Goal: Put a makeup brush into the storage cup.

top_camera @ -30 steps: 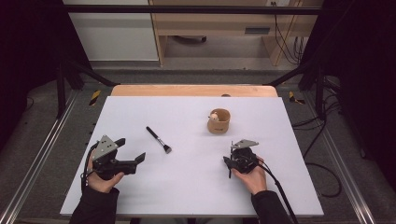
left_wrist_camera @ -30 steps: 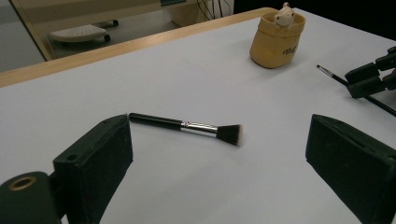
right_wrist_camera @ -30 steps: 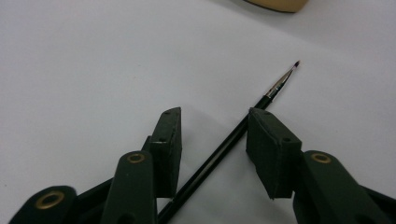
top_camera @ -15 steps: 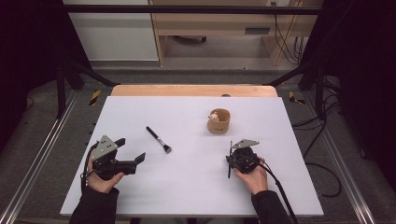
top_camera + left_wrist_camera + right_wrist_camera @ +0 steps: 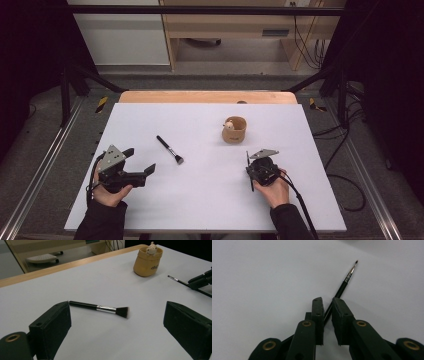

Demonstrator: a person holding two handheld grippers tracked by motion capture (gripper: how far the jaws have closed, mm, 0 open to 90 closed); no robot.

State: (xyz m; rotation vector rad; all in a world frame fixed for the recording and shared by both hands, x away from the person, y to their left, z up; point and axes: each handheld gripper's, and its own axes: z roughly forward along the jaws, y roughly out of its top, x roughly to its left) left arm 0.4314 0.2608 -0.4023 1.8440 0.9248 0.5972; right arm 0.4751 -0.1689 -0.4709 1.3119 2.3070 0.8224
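the right gripper [image 5: 327, 305] fingers have just been closing and now clamp the thin brush [image 5: 344, 285] lying on the surface [image 5: 210, 190], so it seems ready to lift; the left gripper [image 5: 117, 322] fingers stand wide apart near the flat brush [image 5: 100, 308].

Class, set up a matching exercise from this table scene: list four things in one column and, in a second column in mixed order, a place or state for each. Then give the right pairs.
Things:
1. thin paintbrush
2. flat makeup brush
3. tan pot
4. left gripper

Places or states:
A. jaws wide apart, nothing between them
B. lying free on the white table
C. clamped between the jaws of the right gripper
D. upright, with a small pale figure at its rim

Pairs: 1-C, 2-B, 3-D, 4-A
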